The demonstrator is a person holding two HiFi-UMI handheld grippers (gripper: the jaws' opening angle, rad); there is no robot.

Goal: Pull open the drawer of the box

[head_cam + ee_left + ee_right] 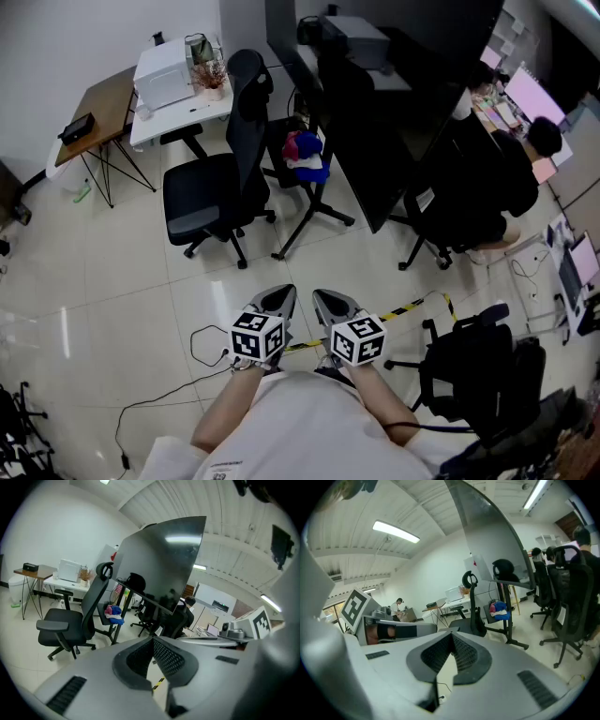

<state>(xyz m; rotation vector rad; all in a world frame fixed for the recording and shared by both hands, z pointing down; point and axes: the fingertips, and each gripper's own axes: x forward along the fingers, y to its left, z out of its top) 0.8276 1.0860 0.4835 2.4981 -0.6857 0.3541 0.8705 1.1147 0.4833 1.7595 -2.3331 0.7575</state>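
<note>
So, where I'm at with the drawer: nowhere yet, really. I'm standing in the middle of the office with both tongs held out in front of me, side by side and tipped a bit toward the floor (103, 281). The left tongs (153, 639) are closed tip to tip with nothing in them, and so are the right tongs (451, 637).

The box isn't in any of my views. Ahead I've got a black chair (211, 192), a second one to its right with a red and blue bundle (307, 155) on the seat, and a big dark panel (375, 122) further right. Far left is a white desk (178, 117) with a white appliance (161, 73) on it. I can't tell from here if that thing has a drawer, so I'm not counting it.

My plan for doing this right:
- Find the box first and get square to its front, so the pull runs straight along the drawer's travel.
- Open one pair of tongs before I reach in. Closed like this they'd only bump the handle.
- Pinch the handle in the middle, not at a corner, or I reckon the drawer will skew and jam.
- Rest the other tongs on the box, since a light one will probably slide toward me instead of opening.
- Watch the cable (202, 342) near my feet when I walk.
</note>
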